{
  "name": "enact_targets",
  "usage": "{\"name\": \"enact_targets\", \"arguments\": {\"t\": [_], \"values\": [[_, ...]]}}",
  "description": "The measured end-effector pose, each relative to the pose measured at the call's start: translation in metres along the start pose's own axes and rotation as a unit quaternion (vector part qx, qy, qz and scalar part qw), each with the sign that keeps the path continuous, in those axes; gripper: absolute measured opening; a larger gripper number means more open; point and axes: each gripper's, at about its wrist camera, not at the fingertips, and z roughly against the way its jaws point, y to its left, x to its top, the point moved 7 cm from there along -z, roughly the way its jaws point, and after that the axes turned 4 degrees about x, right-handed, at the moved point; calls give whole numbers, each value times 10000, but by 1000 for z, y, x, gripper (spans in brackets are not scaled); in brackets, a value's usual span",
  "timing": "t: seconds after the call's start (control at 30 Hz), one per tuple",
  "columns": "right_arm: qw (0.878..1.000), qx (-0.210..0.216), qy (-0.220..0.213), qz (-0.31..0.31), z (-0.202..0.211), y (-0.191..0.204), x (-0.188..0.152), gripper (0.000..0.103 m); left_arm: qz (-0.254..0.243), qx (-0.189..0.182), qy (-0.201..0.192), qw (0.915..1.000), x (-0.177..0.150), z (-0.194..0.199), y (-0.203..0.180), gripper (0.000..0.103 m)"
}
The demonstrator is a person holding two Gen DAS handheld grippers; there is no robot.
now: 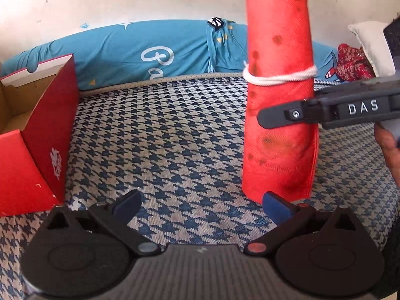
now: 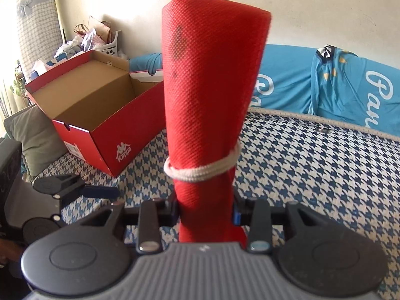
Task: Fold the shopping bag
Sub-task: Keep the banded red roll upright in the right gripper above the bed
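As the red bag stands rolled and tied, the notes below record only how things lie.

Bag: the shopping bag (image 2: pixel 207 105) is a narrow roll, held upright above the bed (image 1: pixel 175 137), clear of the cover as far as the left view shows.
Cord: a white cord (image 2: pixel 200 172) wraps the roll about its lower half, twisted or knotted at one side.
Right tongs: the right tongs (image 2: pixel 206 212) are pressed together on the bag's lower end, below the cord; the roll rises from between them.
Left tongs: the left tongs (image 1: pixel 202 205) are spread wide and hold nothing, low and just beside the bag's bottom edge.
Progress: judged from shape, the folding looks done or nearly done, since the bag is compact and bound. What is left, if anything, is setting it down; where it should go the pictures do not settle.
Material: woven, dimpled red fabric, soft enough to roll, with dark blotches; stitched hem at the bottom edge.
Cord texture: braided, thick, off-white.
Bed cover: blue and white houndstooth weave, flat.
Box: an open red cardboard shoe box (image 2: pixel 100 115) sits on the bed to the left, brown inside, nothing in the part that shows.
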Motion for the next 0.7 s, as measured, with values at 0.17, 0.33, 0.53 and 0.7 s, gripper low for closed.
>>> {"name": "enact_targets", "arguments": {"t": [0.17, 0.33, 0.53, 0.7], "values": [[10000, -14, 10, -40, -5, 0, -1, 35, 3, -3, 6, 10000, 2, -3, -4, 103], [10000, -4, -30, -81, -7, -1, 1, 35, 34, 31, 94, 9999, 1, -7, -7, 103], [9999, 8, -78, -131, -10, -3, 2, 35, 17, 103, 225, 9997, -4, -11, -8, 103], [9998, 108, -165, -78, -7, 2, 3, 35, 4, 155, 211, 9997, -7, -7, -7, 103]]}}
